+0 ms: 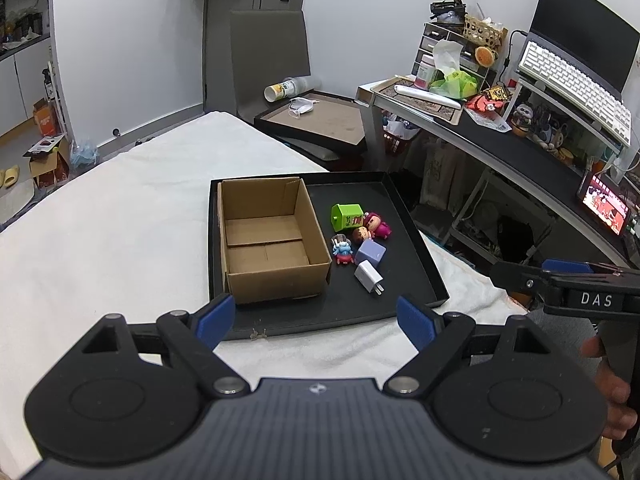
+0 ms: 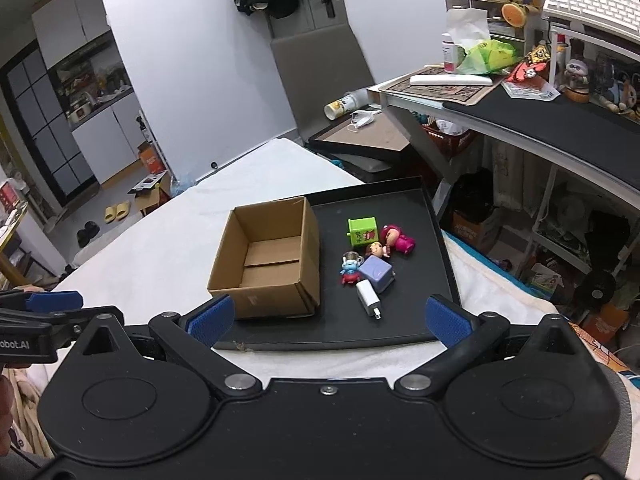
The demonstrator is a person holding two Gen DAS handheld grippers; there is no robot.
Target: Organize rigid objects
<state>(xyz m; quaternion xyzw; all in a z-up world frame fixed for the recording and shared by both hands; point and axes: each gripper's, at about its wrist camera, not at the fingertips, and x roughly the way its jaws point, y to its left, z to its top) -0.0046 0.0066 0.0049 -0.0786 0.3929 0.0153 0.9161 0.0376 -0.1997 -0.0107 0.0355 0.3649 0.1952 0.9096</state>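
A black tray (image 1: 404, 216) (image 2: 436, 240) lies on a white-covered bed. In its left half stands an empty open cardboard box (image 1: 268, 240) (image 2: 268, 260). To the box's right lies a cluster: a green toy house (image 1: 347, 216) (image 2: 363, 231), a pink figure (image 1: 377, 225) (image 2: 396, 238), a brown-haired figure (image 1: 361, 234) (image 2: 377, 249), a blue figure (image 1: 342, 251) (image 2: 350, 270), a lilac cube (image 1: 370, 252) (image 2: 375, 273) and a white charger plug (image 1: 369, 277) (image 2: 369, 298). My left gripper (image 1: 316, 322) and right gripper (image 2: 328, 320) hover open near the tray's front edge, nothing between their fingers.
A cluttered desk (image 1: 516, 148) (image 2: 520, 112) with a keyboard (image 1: 576, 88), tissues and toys stands to the right. Behind the tray a second tray (image 1: 320, 120) holds a face mask and a tipped cup. White bedding (image 1: 120, 220) spreads to the left. Boxes and slippers lie on the floor.
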